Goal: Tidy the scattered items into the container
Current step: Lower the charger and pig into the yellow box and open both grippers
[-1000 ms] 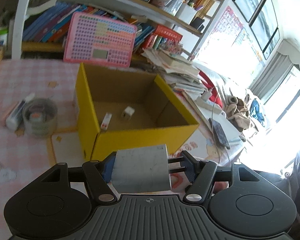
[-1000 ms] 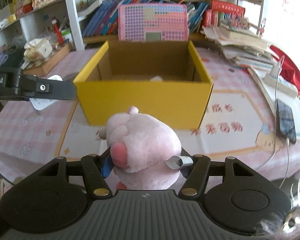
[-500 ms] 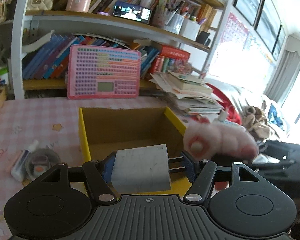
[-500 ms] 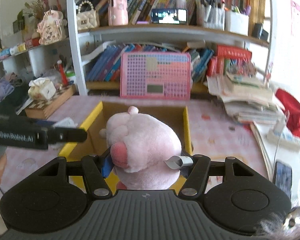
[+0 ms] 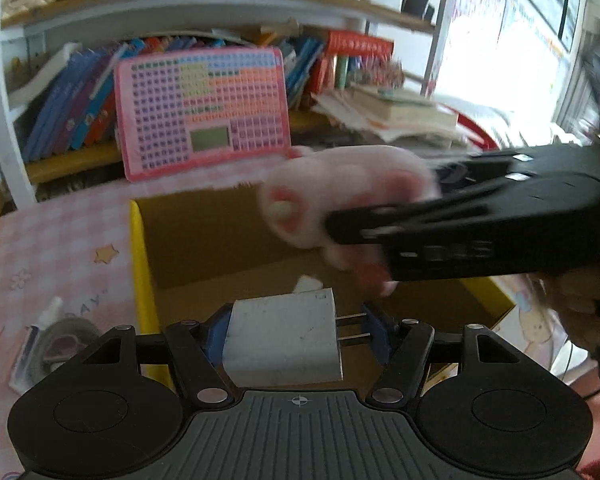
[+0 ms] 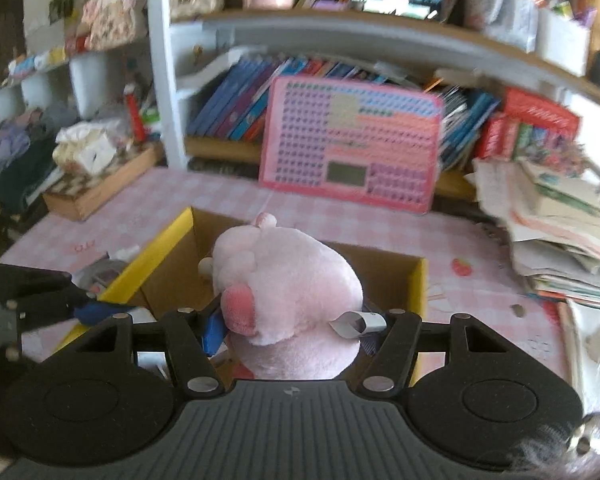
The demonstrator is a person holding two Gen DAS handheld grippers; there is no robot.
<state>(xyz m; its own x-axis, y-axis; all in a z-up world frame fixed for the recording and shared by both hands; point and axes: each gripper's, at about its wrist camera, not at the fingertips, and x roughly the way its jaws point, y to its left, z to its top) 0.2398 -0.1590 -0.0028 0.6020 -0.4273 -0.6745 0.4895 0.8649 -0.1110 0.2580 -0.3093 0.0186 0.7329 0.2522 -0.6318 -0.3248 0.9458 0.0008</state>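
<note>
Left wrist view looks down into the yellow cardboard box [image 5: 142,280], which stands open on the pink checked tablecloth [image 5: 52,240]. Its brown floor shows one small white item [image 5: 307,283] near the middle; blur hides what that is. The left gripper [image 5: 296,336] is clamped on a white plug adapter [image 5: 280,344], one blue pad against the adapter's body and the other meeting its two metal prongs, and it hangs above the box's near edge. Over the box's right half, the right gripper [image 5: 340,216] comes in from the side with a pink plush toy [image 5: 340,196] squeezed between its fingers. Left of the box, a roll of tape [image 5: 60,344] lies on the cloth with a small tube [image 5: 40,328] just beside it.

From the right wrist view, the plush toy [image 6: 288,288] fills the gap between the pads of the right gripper [image 6: 292,326] and sits over the box [image 6: 160,256], whose far right corner shows behind it. The left gripper's blue fingertip [image 6: 96,310] reaches over the box's left wall. Behind the box, a pink learning tablet [image 6: 352,144] leans against the bookshelf [image 6: 168,80].
</note>
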